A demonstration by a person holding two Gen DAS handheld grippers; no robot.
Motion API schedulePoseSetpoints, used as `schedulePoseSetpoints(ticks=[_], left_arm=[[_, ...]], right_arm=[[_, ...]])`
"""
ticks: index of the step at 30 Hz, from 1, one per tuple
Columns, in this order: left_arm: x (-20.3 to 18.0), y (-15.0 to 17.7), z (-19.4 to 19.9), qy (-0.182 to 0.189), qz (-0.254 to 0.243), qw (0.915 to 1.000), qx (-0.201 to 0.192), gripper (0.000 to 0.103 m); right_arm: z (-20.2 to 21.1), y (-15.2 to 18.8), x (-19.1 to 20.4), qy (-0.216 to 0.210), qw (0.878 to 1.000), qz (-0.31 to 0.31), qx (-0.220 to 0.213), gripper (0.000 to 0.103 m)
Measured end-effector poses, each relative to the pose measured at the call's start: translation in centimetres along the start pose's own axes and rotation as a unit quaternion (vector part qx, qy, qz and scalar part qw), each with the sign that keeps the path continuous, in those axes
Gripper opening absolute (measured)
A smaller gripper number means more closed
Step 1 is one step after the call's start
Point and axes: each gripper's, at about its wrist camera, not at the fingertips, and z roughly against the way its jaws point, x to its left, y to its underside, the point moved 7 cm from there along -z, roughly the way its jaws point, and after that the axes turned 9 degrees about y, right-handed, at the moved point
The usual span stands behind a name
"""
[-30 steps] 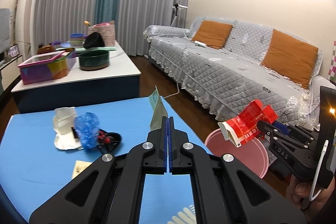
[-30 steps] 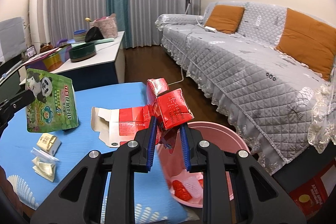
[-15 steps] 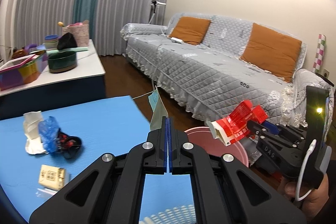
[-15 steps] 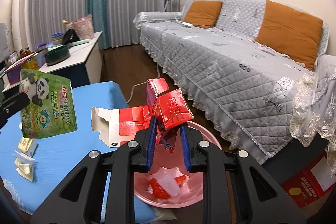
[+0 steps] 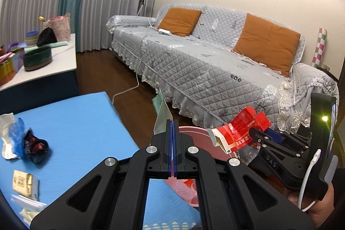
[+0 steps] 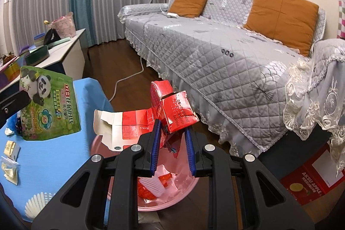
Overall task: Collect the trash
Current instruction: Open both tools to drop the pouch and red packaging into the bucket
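My left gripper (image 5: 172, 122) is shut on a flat green pouch with a panda print (image 6: 49, 105). In the left wrist view the pouch (image 5: 162, 120) shows edge-on, standing up from the pads just past the blue table's right edge. My right gripper (image 6: 171, 128) is shut on a crushed red and white carton (image 6: 176, 109), whose torn flap sticks out to the left. Seen from the left, the right gripper (image 5: 258, 137) holds the carton (image 5: 237, 133) above the pink basin (image 5: 194, 133). The basin (image 6: 189, 184) sits on the floor below with red and white scraps inside.
The blue table (image 5: 75, 128) carries a crumpled blue bag (image 5: 18, 135), a small yellow box (image 5: 21, 181) and a white paper cup liner (image 6: 41, 202). A grey sofa (image 5: 215, 61) runs along the right. A red apple box (image 6: 310, 182) lies on the floor by it.
Both grippers have swung right and slightly down, from over the blue table toward the sofa side. The pink basin now lies right under the carton. Both grips are unchanged.
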Motion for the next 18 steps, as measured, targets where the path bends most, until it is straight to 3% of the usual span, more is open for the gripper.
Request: schedulePoseSetpoints(ticks=[13,14,16,17,18], left_arm=[[0.0,0.8,-3.4,0.031,0.027,0.9985,0.036,0.001],[0.3,1.0,-3.7,0.035,0.036,0.9978,0.044,0.004],[0.8,1.3,-4.0,0.043,0.055,0.9962,0.053,0.023],[1.1,1.4,-4.0,0.044,0.065,0.9955,0.053,0.035],[1.6,1.4,-3.8,0.043,0.078,0.9948,0.05,0.036]], right_arm=[[-1.8,0.5,-0.3,-0.006,1.0,0.0,0.019,0.027],[-1.9,0.5,-0.2,-0.008,1.0,0.001,0.022,0.027],[-2.3,0.7,-0.3,-0.001,1.0,0.002,0.029,0.044],[-2.4,0.8,-0.3,0.001,0.999,-0.001,0.032,0.047],[-2.5,0.8,-0.4,0.001,0.999,-0.005,0.034,0.048]])
